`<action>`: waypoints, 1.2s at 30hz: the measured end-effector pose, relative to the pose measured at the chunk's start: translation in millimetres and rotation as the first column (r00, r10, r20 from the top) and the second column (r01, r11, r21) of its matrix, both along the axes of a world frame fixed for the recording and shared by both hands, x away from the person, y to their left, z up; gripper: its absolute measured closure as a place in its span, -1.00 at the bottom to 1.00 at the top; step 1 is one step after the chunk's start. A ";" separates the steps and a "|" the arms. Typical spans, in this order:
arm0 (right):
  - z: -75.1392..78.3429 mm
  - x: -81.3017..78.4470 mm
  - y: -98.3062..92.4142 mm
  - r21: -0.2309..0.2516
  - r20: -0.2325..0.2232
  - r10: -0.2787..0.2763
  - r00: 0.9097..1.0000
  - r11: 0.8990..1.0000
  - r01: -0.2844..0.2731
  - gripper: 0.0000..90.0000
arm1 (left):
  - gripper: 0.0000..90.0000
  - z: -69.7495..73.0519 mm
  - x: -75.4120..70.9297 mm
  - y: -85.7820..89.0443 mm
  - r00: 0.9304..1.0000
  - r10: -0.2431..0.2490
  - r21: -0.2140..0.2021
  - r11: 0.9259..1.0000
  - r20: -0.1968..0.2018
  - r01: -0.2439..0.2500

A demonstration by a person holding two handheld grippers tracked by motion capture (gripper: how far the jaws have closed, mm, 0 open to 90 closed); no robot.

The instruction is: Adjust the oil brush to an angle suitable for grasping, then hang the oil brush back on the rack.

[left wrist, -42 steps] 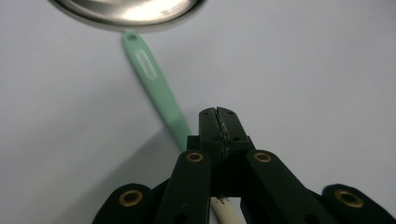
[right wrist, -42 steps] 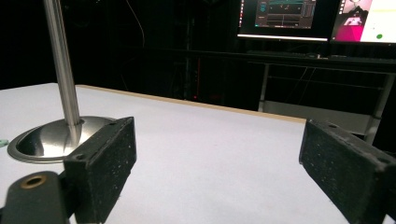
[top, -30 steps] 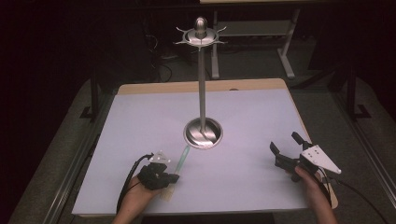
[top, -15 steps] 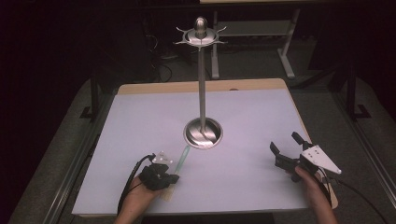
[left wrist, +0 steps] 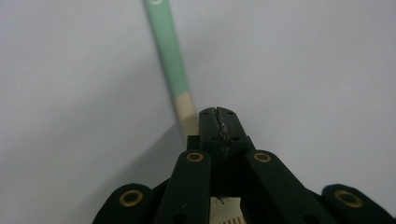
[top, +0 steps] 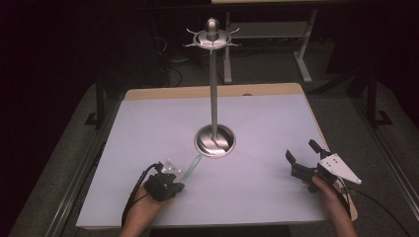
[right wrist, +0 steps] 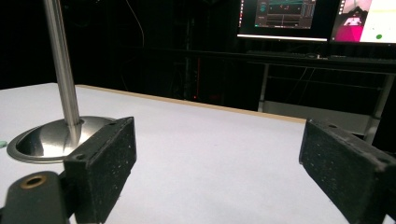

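Observation:
A slim utensil with a mint-green handle and a cream lower part lies on the white table, pointing at the stand's base. My left gripper rests over its cream end with its jaws pressed together. The handle runs under the left side of the jaws, and I cannot tell whether they pinch it. A tall chrome stand with a ring of hooks on top rises from a round base at mid-table. My right gripper hovers open at the right, holding nothing.
The wooden table edge runs along the far side. Beyond it are dark floor, desk legs and lit monitors. Grey mats flank the table on both sides.

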State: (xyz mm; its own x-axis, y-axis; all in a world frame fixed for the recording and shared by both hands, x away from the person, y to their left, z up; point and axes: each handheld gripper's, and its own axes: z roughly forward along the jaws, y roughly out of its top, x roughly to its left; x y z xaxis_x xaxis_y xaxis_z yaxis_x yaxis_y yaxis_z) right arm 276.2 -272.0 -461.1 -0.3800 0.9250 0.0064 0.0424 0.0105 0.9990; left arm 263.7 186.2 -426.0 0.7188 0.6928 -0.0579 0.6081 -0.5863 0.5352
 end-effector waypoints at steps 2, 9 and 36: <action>0.1 -0.2 0.2 0.002 -0.002 0.000 1.000 1.000 0.000 -0.77 | 1.00 0.6 1.1 2.8 1.000 0.007 0.013 1.000 0.004 -0.007; 0.0 0.0 0.0 0.000 0.000 0.000 1.000 1.000 0.000 -0.77 | 1.00 0.7 8.1 17.3 0.998 0.055 0.025 0.998 0.025 -0.056; 0.1 0.1 0.2 -0.006 -0.001 0.002 1.000 1.000 -0.002 -0.77 | 0.69 16.2 30.3 36.0 1.000 -0.008 -0.069 0.998 -0.011 0.008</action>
State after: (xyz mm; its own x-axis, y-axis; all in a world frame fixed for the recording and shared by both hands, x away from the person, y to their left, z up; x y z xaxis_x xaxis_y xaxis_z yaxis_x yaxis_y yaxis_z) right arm 276.3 -271.7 -461.0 -0.3815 0.9244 0.0017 0.0436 0.0162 0.9989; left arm 294.1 222.3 -409.8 0.7234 0.6811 -0.1131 0.6096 -0.5532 0.5678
